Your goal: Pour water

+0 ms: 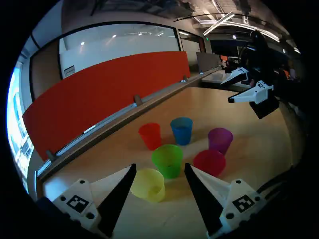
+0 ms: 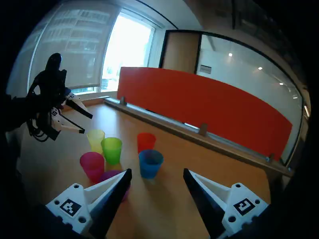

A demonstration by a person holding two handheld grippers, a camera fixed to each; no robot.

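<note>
Several plastic cups stand grouped on the wooden table (image 1: 255, 135). In the left gripper view they are yellow (image 1: 148, 185), green (image 1: 168, 160), red (image 1: 150, 135), blue (image 1: 182, 130), purple (image 1: 219, 140) and magenta (image 1: 209, 162). My left gripper (image 1: 159, 171) is open just above the yellow and green cups, holding nothing. My right gripper (image 2: 156, 173) is open near the blue cup (image 2: 150, 163), with the purple cup (image 2: 113, 175) partly behind its left finger. Across the table I see the other gripper in each view: the right one (image 1: 225, 91) and the left one (image 2: 85, 123), both open.
A long orange-red divider panel (image 1: 107, 91) on a rail runs along the table's far edge (image 2: 207, 101). Behind it are glass walls and a bright window (image 2: 127, 51). Bare tabletop lies to the right of the cups (image 2: 223, 167).
</note>
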